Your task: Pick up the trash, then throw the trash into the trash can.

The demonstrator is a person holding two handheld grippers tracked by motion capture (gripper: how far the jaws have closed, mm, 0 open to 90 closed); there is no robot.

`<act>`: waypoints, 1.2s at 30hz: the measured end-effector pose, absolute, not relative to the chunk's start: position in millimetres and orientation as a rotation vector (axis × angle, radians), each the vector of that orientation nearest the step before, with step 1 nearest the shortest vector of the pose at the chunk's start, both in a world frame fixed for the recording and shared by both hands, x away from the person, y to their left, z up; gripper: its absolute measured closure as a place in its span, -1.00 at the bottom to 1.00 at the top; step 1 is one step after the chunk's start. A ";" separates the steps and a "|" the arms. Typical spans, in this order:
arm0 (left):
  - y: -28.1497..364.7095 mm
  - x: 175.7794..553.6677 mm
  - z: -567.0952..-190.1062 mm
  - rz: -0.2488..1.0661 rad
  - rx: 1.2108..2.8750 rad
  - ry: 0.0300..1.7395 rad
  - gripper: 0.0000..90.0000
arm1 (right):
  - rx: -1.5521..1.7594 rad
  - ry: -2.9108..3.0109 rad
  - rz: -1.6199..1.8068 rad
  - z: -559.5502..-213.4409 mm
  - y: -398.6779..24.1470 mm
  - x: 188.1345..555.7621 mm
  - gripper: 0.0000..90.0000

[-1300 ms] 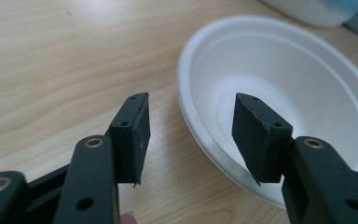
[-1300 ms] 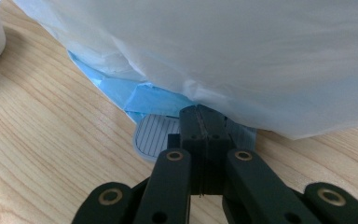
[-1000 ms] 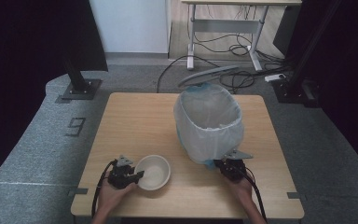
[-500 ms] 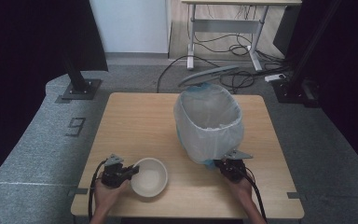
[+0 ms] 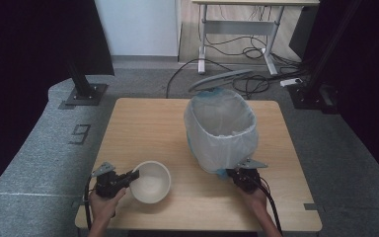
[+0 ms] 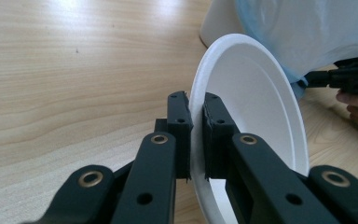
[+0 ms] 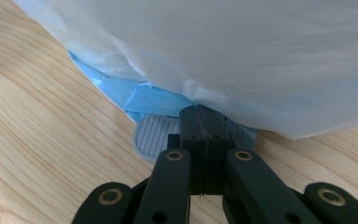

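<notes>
A white bowl (image 5: 152,182) is at the table's front left, and my left gripper (image 5: 134,175) is shut on its left rim. In the left gripper view the two pads (image 6: 179,126) clamp the thin rim of the bowl (image 6: 256,102), one pad inside and one outside. A bin lined with a pale plastic bag (image 5: 222,128) stands right of centre. My right gripper (image 5: 233,173) is shut at the bin's foot. In the right gripper view its closed tips (image 7: 201,126) lie over a grey ribbed pedal (image 7: 154,137) under the bag (image 7: 242,56); nothing is between them.
The wooden table (image 5: 143,123) has bare room behind the bowl and left of the bin. Blue liner (image 7: 151,98) bunches at the bin's base. Beyond the table lie grey floor mats, a black stand foot (image 5: 84,94) and cables (image 5: 256,84).
My left gripper has closed on the bowl's rim and drawn it slightly left and up. The right gripper and the bin have stayed put.
</notes>
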State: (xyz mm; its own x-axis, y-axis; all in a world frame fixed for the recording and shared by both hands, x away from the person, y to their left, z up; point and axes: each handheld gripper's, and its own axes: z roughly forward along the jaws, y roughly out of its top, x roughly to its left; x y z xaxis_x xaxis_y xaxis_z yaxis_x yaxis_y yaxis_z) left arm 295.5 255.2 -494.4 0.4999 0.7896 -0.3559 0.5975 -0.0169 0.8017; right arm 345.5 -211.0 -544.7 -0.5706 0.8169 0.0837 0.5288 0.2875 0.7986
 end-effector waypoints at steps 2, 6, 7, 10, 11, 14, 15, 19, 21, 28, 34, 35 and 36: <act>256.1 295.0 -493.8 0.233 1.705 1.186 0.86 | 1.218 2.221 1.176 -544.7 -211.0 345.6 0.98; 255.5 294.3 -493.4 0.231 1.707 1.181 0.86 | 1.219 2.221 1.177 -544.8 -211.1 345.6 0.98; 255.5 294.3 -493.4 0.231 1.707 1.181 0.86 | 1.219 2.221 1.177 -544.8 -211.1 345.6 0.98; 254.4 293.1 -492.1 0.236 1.708 1.175 0.86 | 1.219 2.221 1.176 -544.8 -211.1 345.5 0.98; 254.4 293.1 -492.1 0.236 1.708 1.175 0.86 | 1.219 2.221 1.176 -544.8 -211.1 345.5 0.98; 254.0 292.2 -490.1 0.228 1.696 1.167 0.86 | 1.218 2.221 1.176 -544.7 -211.0 345.6 0.98; 253.5 291.9 -487.6 0.217 1.685 1.155 0.86 | 1.219 2.221 1.177 -544.8 -211.1 345.6 0.98; 250.8 291.2 -483.3 0.224 1.687 1.137 0.86 | 1.222 2.216 1.182 -545.2 -211.3 345.2 0.98; 250.2 290.9 -482.7 0.223 1.686 1.134 0.86 | 1.222 2.216 1.182 -545.2 -211.4 345.2 0.98; 246.7 291.1 -473.7 0.222 1.685 1.103 0.86 | 1.222 2.213 1.189 -545.7 -211.8 345.1 0.98; 244.0 290.2 -462.1 0.233 1.679 1.076 0.86 | 1.228 2.214 1.199 -546.0 -212.8 345.5 0.98; 242.8 290.2 -455.8 0.236 1.672 1.062 0.86 | 1.229 2.213 1.201 -546.2 -213.0 345.4 0.98; 242.8 290.2 -455.8 0.236 1.672 1.062 0.86 | 1.229 2.213 1.201 -546.2 -213.0 345.4 0.98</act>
State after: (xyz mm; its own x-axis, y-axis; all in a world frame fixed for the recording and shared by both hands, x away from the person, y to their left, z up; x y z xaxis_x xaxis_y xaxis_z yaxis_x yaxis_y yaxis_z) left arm 290.2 242.8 -455.8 0.5804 0.7374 -0.3454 0.5218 -0.0112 0.8530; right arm 345.4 -213.0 -546.2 -0.5691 0.8159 0.1024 0.5303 0.2690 0.8040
